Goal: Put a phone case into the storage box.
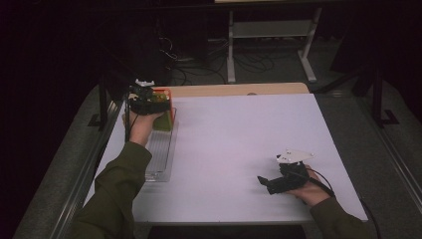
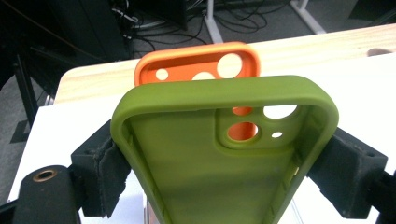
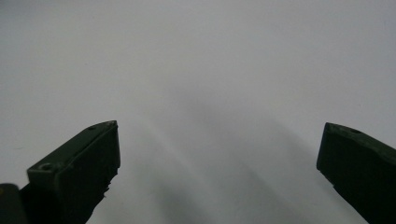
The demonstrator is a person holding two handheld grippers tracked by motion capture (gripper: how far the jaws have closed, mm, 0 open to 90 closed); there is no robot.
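One olive-green soft phone case (image 2: 196, 163) sits clamped between the left tongs (image 2: 219, 163) at the counter's (image 1: 239, 134) far left corner, just before one orange phone case (image 2: 196, 65) and above one clear ribbed tray (image 1: 160, 154). The right tongs (image 3: 219, 168) gape, released, near the right edge.

Olive-green case (image 2: 187, 172), plain, matte. Orange case (image 2: 196, 63) behind it at 12 o'clock, showing through its round holes. Counter (image 1: 234, 139) white, pale wood strip at far edge. Clear tray (image 1: 158, 159). Both claws black: left (image 1: 145, 102), right (image 1: 266, 183). Sleeves dark olive.
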